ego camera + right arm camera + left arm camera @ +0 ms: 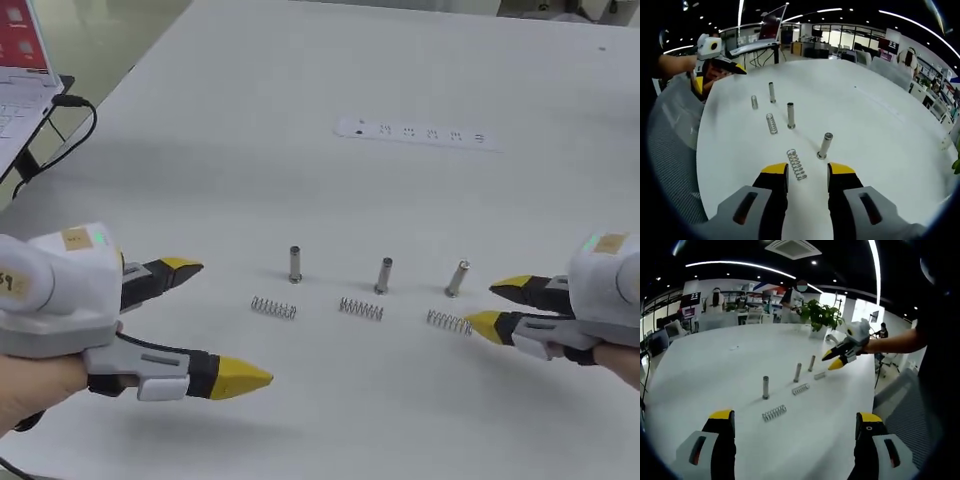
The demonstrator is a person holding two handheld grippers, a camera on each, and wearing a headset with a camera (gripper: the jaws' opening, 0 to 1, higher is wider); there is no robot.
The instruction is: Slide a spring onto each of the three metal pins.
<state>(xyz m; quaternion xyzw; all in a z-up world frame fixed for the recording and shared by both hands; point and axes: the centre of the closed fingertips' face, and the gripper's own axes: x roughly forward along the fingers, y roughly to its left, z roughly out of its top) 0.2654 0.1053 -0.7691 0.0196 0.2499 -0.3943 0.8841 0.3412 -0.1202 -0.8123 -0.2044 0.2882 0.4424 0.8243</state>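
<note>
Three short metal pins stand upright in a row on the white table: left pin [295,264], middle pin [384,275], right pin [457,278], which leans a little. In front of each lies a small spring: left spring [273,308], middle spring [361,309], right spring [448,322]. My left gripper [215,322] hovers wide open to the left of the left spring, holding nothing. My right gripper [492,305] is open with a narrower gap, its tips just right of the right spring [796,164] and right pin [825,145]. The left spring [774,413] lies ahead of the left jaws.
A white power strip [415,133] lies further back on the table. A laptop [20,70] with a black cable [75,125] sits at the table's far left edge. The table's near edge runs close behind both grippers.
</note>
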